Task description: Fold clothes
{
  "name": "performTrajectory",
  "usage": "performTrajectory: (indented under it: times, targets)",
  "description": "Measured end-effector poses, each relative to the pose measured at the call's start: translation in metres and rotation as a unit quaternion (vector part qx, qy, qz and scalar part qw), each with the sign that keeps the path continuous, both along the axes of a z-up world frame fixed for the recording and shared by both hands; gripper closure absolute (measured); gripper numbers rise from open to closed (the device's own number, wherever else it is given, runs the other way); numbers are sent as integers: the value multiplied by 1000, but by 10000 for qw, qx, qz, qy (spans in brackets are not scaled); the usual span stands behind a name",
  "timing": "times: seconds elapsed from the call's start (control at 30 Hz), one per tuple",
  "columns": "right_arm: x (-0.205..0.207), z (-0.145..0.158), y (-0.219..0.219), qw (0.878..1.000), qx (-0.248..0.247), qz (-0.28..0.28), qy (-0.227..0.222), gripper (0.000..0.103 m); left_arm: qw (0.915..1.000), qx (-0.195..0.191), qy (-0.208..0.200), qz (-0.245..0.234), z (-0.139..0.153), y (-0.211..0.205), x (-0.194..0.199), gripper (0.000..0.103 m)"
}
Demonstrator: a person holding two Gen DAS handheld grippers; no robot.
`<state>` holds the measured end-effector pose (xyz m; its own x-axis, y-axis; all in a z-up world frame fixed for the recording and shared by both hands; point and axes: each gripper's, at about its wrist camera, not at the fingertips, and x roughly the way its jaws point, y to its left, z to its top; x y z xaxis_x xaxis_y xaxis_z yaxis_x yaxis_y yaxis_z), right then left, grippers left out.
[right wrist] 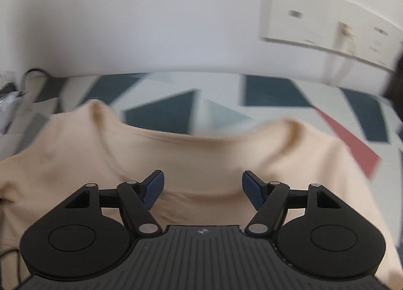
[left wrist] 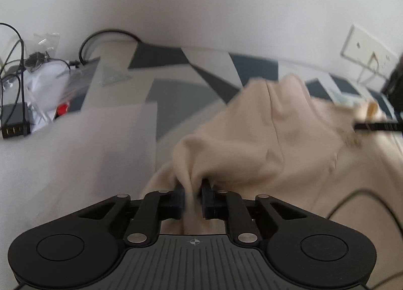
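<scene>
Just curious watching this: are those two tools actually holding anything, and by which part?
The left tool pinches a bunched fold at the edge of the beige garment. The right tool is open above the cloth, holding nothing.

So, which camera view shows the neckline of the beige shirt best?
The right wrist view: the beige shirt lies spread, and its neckline curves across the middle, above the open right gripper. The left wrist view shows only bunched fabric pinched in the left gripper; no neckline can be made out there.

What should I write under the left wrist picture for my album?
Left tongs pinch a bunched fold of the beige shirt above the patterned cloth.
</scene>
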<state>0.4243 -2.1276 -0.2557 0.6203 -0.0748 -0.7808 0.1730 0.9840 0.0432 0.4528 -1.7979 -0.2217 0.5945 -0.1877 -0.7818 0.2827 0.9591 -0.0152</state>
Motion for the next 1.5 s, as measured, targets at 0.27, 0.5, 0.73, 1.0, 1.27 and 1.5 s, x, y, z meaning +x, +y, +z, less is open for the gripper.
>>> performTrajectory:
  times: [0.27, 0.5, 0.73, 1.0, 1.27, 1.5]
  targets:
    - [-38, 0, -63, 9937, -277, -1086, 45, 32, 9979, 381, 50, 515, -4, 4, 45, 76]
    - [-66, -6, -93, 9882, -138, -1523, 1, 32, 9988, 477, -110, 14, 36, -8, 46, 53]
    - [-65, -11, -96, 9876, -216, -1553, -12, 31, 9922, 1174, -248, -349, 30, -35, 56, 40]
    - [-61, -16, -112, 9844, -201, -1748, -86, 24, 9947, 640, 769, -220, 12, 10, 56, 35]
    - [-82, 12, -123, 9784, 195, -1977, -576, 25, 9904, 302, 710, -1145, 42, 17, 6, 32]
    - [-96, 13, -138, 9782, -19, -2076, -97, 27, 9964, -546, 18, -643, 42, -35, 52, 48]
